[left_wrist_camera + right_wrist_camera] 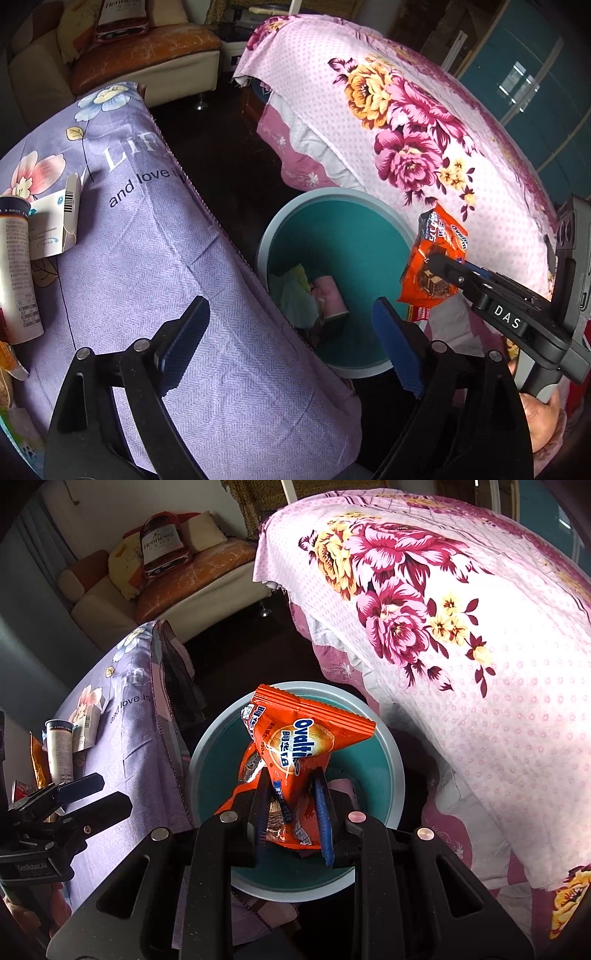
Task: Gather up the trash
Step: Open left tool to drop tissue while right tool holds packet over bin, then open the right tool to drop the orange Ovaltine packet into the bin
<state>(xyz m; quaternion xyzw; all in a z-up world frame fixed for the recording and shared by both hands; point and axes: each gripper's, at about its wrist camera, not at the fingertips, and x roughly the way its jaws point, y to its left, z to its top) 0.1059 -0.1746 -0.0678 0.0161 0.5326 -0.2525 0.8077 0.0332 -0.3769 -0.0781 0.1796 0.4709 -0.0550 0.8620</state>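
Observation:
My right gripper (291, 779) is shut on an orange Ovaltine wrapper (299, 746) and holds it over the teal trash bin (388, 760). In the left wrist view the same wrapper (432, 266) hangs at the bin's right rim (273, 229), held by the right gripper (439, 264). My left gripper (291, 314) is open and empty, above the purple-covered surface's edge beside the bin. The bin holds a pink wrapper (330, 299) and pale green trash (295, 288). A white tube (16, 273), a small white carton (59, 221) and an orange packet (37, 764) lie on the purple cover.
The purple cloth-covered surface (155, 258) is at the left, a pink floral-covered surface (424, 129) at the right, with the bin on dark floor between them. A sofa (155, 55) with a bottle-shaped cushion stands at the back. The left gripper (92, 794) shows in the right wrist view.

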